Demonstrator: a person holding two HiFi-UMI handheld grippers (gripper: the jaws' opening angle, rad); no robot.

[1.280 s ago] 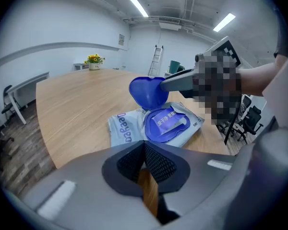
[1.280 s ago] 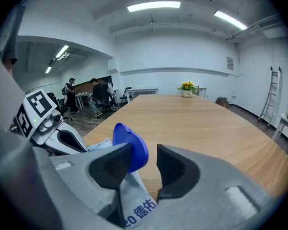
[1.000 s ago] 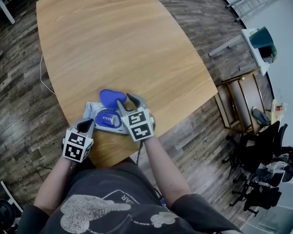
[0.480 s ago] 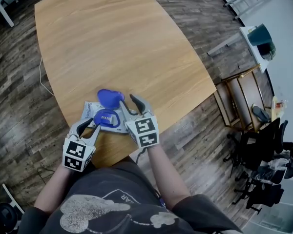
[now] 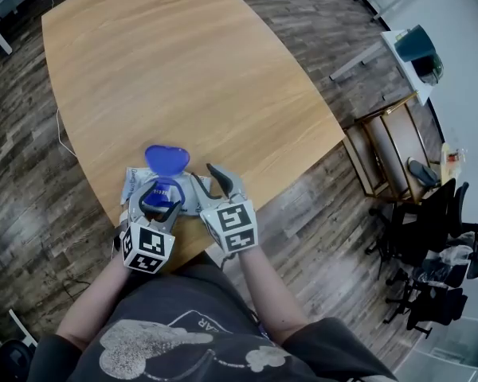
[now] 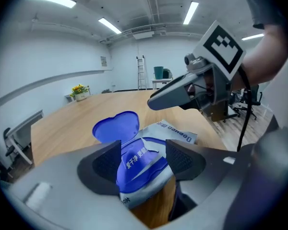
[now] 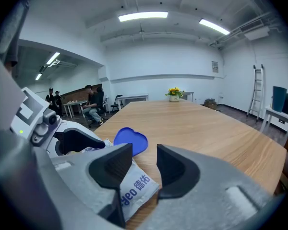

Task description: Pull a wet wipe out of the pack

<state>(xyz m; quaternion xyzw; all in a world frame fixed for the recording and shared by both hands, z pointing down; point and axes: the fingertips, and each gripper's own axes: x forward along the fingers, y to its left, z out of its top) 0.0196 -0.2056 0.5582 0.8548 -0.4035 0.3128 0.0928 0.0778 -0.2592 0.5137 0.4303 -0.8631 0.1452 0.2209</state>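
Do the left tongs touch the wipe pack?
Cannot tell. Left gripper view: the left tongs, just opened wide, have the wipe pack between them; neither contact nor gap is plain.

Open tabletop beyond the pack
From the wipe pack (image 5: pixel 135 183) at the table's (image 5: pixel 207 70) near edge, bare wood runs from 10 to 3 o'clock — only the opened blue lid (image 5: pixel 166 159) at 12 lies close, and a flower pot (image 7: pixel 174 93) sits at the far end.
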